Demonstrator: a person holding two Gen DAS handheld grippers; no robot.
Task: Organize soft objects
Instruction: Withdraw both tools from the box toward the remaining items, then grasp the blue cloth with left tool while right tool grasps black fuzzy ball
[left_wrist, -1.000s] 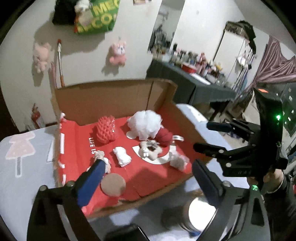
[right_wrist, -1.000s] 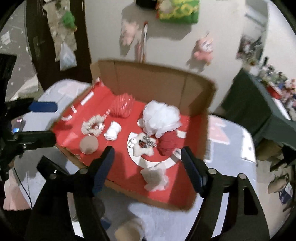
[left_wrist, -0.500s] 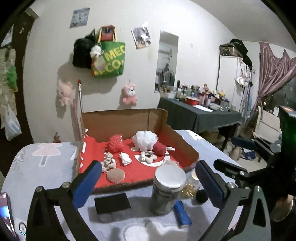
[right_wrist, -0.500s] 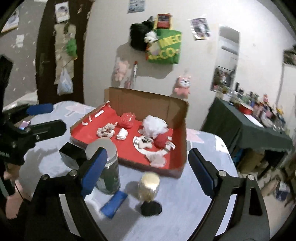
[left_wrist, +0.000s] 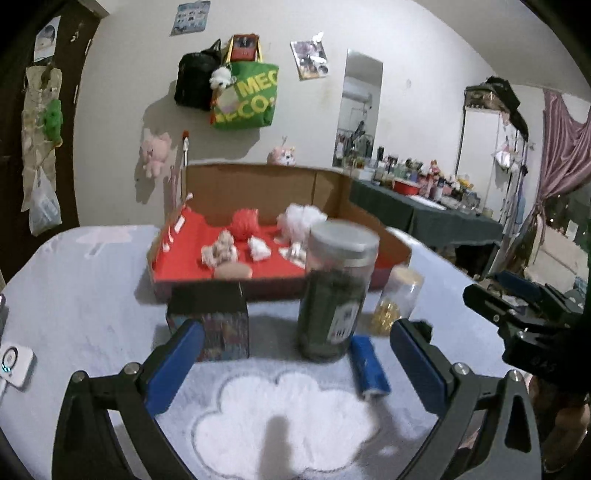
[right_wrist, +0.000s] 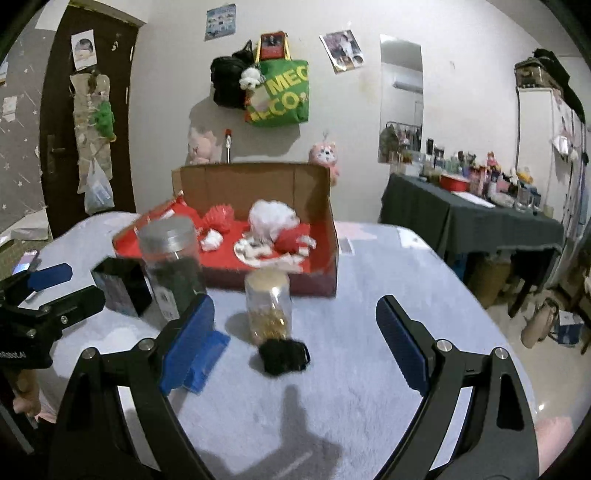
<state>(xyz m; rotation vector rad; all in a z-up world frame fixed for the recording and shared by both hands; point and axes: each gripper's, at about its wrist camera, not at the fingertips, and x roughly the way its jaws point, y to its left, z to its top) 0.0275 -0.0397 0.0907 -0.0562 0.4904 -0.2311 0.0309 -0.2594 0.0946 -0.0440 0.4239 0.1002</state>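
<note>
A cardboard box with a red lining (left_wrist: 177, 254) (right_wrist: 325, 206) stands at the far side of the table. Inside lie soft objects: a white pouf (left_wrist: 301, 218) (right_wrist: 271, 216), a red mesh sponge (left_wrist: 244, 220) (right_wrist: 218, 218), a small plush toy (left_wrist: 221, 247), a white cloth (left_wrist: 258, 251), a tan round pad (left_wrist: 233, 272) and a red ball (right_wrist: 291, 240). My left gripper (left_wrist: 295, 365) is open and empty, low over the near table. My right gripper (right_wrist: 295, 339) is open and empty, also well short of the box.
In front of the box stand a dark jar with a silver lid (left_wrist: 338, 288) (right_wrist: 171, 262), a small clear jar of yellow bits (right_wrist: 269, 306), a black box (left_wrist: 208, 319), a blue bar (left_wrist: 369, 365) and a black lump (right_wrist: 283, 354). A white cloud mat (left_wrist: 280, 421) lies nearest.
Both grippers have pulled back and down from above the box to the near side of the table. The jars and small items have come into view. Both stay open and empty.
</note>
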